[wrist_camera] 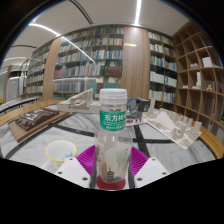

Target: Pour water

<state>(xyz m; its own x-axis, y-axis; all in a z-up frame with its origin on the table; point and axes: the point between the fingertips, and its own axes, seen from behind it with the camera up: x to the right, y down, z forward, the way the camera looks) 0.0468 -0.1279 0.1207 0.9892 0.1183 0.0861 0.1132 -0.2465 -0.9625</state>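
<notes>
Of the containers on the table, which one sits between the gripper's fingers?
The clear water bottle with the white cap and green label, standing between the pink pads. The yellow-rimmed cup sits off to the side, outside the fingers.

A single view is taken from on the gripper (112, 172), facing forward along its fingers. Bookshelves (95, 60) are seen far beyond them.

A clear glossy plastic bottle (113, 135) with a paper-like label; matt wooden bookshelves (95, 60) beyond.
</notes>
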